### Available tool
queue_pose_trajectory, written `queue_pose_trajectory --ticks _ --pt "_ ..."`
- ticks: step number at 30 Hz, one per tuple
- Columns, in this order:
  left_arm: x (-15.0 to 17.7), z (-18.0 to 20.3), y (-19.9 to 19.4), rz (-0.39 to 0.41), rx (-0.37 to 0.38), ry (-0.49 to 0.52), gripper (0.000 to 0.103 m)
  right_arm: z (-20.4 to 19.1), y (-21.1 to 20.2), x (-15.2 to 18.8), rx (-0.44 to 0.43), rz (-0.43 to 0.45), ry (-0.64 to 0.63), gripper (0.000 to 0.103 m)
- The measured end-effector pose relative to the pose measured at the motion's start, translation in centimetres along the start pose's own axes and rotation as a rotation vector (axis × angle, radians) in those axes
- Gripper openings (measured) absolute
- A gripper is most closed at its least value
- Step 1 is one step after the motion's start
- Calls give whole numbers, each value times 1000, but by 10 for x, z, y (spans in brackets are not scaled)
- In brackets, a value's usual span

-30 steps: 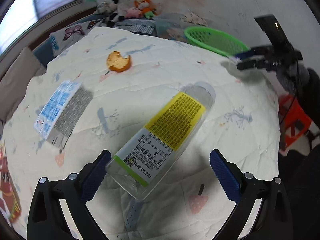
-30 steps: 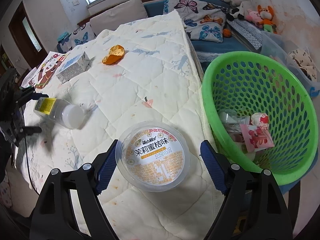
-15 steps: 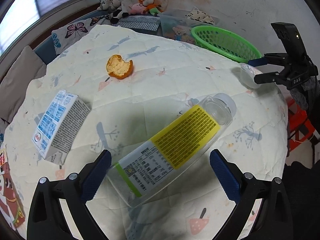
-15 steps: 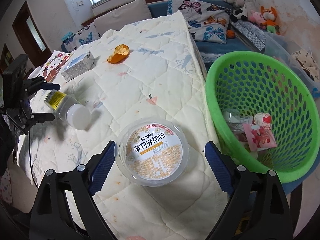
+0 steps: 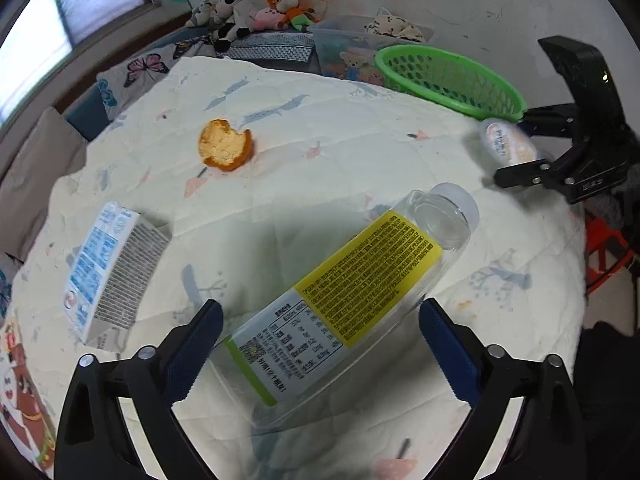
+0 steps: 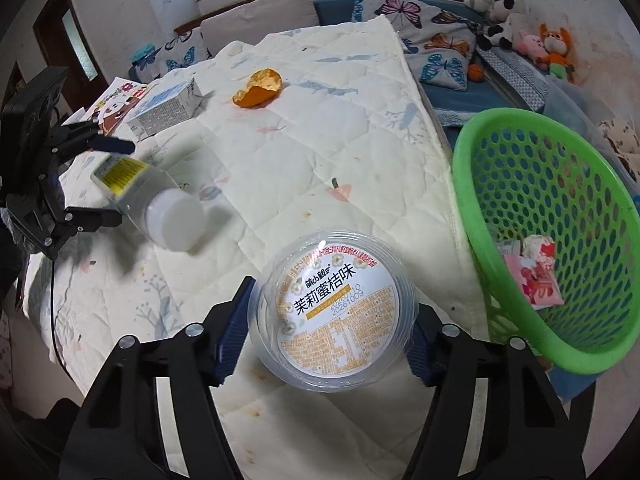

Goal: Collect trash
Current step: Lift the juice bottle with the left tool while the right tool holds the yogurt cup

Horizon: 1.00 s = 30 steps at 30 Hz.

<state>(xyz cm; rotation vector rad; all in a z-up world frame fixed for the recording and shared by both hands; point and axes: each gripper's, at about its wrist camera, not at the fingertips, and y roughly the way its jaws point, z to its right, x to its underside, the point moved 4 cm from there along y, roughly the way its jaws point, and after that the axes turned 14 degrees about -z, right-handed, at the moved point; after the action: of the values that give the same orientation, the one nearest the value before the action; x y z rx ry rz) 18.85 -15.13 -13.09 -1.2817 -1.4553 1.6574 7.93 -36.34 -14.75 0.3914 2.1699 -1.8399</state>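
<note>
Transfer of the cup (image 6: 334, 314) to the green basket (image 6: 472, 168), which stood just beside it at 3 o'clock, called for a firm, level grip and release only once past the rim. The right gripper (image 6: 330, 324) was closed to cup width, both pads touching the cup's sides. The left gripper (image 5: 320, 340) was spread wide around the bottle (image 5: 352, 292); only its left pad appeared to touch, the right stood apart. Squaring up on the bottle body before closing was advisable. Orange peel (image 5: 225, 149) and a carton (image 5: 114, 272) lay at 11 and 9 o'clock on the quilt (image 5: 340, 140).
</note>
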Motion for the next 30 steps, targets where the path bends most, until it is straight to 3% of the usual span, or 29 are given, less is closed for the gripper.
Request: queue_pose_trajectory --ticks 4,7,10,21,27,30 --pt "5 12 -7 -20 38 6 86 1 -2 2 2 5 4 66" --pt "9 20 -15 -25 96 -9 72 4 -4 4 -7 12 17 66" --pt "11 28 -20 -28 120 -8 71 5 -6 6 -7 15 18 65" --pt "-12 50 -2 -43 64 36 73 6 -16 9 -20 38 31 65" --pt "-16 57 -3 -4 53 21 54 16 -30 8 -23 69 63 65" --pt "-18 61 -10 18 96 -16 47 26 -41 6 -18 94 88 65"
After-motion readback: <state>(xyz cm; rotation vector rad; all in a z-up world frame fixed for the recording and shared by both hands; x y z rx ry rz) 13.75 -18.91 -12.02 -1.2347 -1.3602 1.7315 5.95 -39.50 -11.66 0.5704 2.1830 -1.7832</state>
